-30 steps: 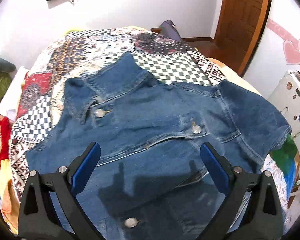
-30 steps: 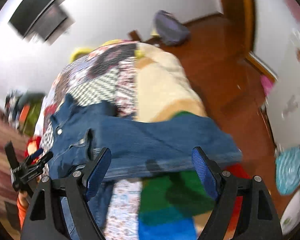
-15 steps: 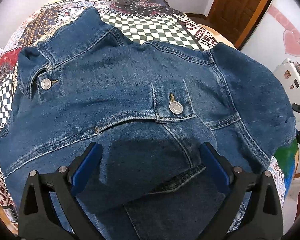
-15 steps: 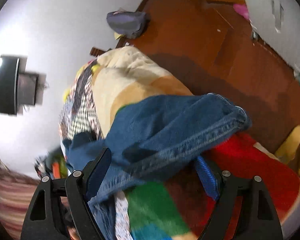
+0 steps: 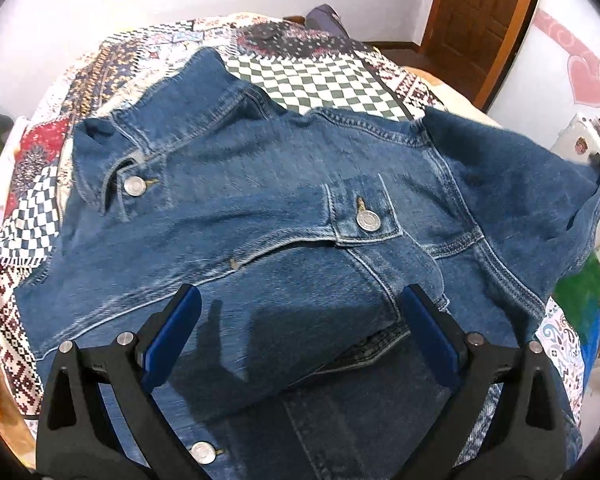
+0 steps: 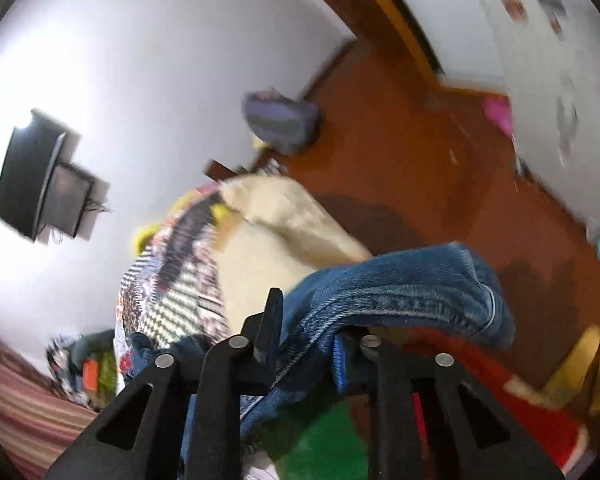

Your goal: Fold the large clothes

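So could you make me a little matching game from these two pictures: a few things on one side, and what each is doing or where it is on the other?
Things:
1. left claw
2. right claw
3. denim jacket
4. purple bag

States or places:
A. on the wooden floor by the white wall
B. spread over the patchwork bed cover
C. open, above the cloth, holding nothing
D. just closed, pinching a denim sleeve

Pairs: 1-C, 2-D, 3-B, 4-A
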